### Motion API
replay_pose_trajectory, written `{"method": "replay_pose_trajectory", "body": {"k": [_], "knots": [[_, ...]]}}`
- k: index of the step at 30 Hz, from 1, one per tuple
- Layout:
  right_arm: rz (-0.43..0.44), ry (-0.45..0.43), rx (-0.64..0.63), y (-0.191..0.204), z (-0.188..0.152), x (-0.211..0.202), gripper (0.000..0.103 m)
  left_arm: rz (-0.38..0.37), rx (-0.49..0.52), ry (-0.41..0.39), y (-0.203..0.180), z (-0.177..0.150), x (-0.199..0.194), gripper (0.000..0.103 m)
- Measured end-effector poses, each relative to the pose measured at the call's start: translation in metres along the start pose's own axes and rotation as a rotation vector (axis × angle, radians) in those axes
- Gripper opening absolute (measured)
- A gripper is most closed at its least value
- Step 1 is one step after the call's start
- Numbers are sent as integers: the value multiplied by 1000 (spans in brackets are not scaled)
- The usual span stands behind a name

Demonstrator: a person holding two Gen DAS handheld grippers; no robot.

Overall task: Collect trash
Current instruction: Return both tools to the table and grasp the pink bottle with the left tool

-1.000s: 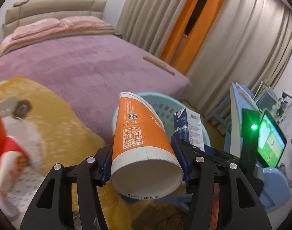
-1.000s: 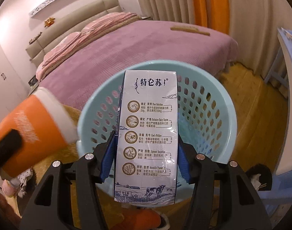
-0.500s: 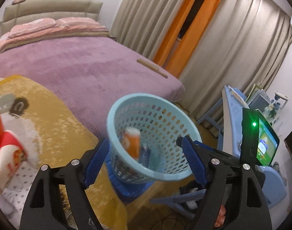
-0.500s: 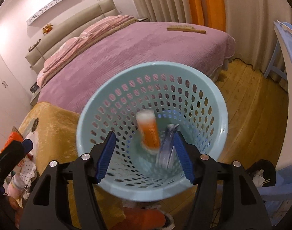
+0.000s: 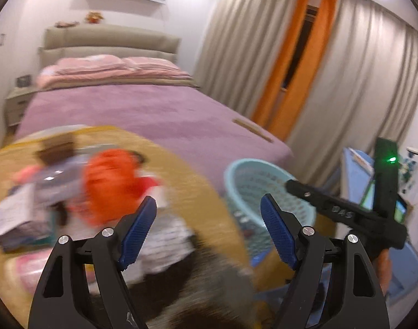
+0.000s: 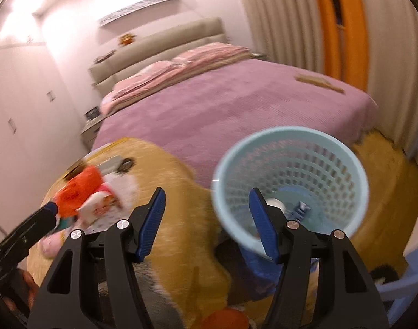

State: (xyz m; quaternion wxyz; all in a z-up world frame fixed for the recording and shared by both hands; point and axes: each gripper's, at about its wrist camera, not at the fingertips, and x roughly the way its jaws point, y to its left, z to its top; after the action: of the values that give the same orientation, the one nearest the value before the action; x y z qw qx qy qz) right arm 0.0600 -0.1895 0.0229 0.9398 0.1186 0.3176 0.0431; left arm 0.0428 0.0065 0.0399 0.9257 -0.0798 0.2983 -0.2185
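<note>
The light blue perforated basket [image 6: 291, 133] stands on the floor beside the bed; its rim [image 5: 250, 164] shows right of centre in the left wrist view. An orange paper cup [image 6: 274, 203] and a milk carton [image 6: 301, 209] lie at its bottom. My left gripper [image 5: 208, 200] is open and empty over the yellow-covered table [image 5: 198, 183], pointing between the table's clutter and the basket. My right gripper [image 6: 207, 192] is open and empty too, left of the basket. A blurred orange packet [image 5: 110, 183] lies among papers and wrappers on the table.
A purple bed [image 5: 154, 112] with a wooden strip [image 5: 253, 130] on it fills the back. Curtains [image 5: 346, 87] hang behind the basket. A blue desk [image 5: 357, 170] stands at the right. The other gripper's black body [image 5: 335, 212] reaches in from the right.
Both grippers opened and let go: the orange cup and the milk carton fell into the basket. Both hands then swung left and up, away from the basket, toward the cluttered table.
</note>
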Motion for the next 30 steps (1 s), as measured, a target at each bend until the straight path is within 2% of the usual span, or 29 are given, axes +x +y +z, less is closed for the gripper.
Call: {"method": "replay_pose_trajectory", "body": {"k": [4,7,13,16,22,26,30], "knots": [[54,37,-74,39,-8,13,60,101,-23,9,39,-5,-21,77],[81,76,-126,70,-16,27,60,165,-54,46,74,-11,-33,77],[136,142,-172,114,-29,52,60,240,-48,138,114,-25,-38,76],[140,147,-185,128,-29,60,60,226,-54,166,126,-31,-37,76],[80,158,-218,143,-29,79,59,210,-36,211,133,-31,-28,76],[70,169,-219,141,-25,90,45,164,-30,248,129,-36,-24,76],[67,174,-213,136,-21,97,32,81,5,294,111,-41,-24,76]]}}
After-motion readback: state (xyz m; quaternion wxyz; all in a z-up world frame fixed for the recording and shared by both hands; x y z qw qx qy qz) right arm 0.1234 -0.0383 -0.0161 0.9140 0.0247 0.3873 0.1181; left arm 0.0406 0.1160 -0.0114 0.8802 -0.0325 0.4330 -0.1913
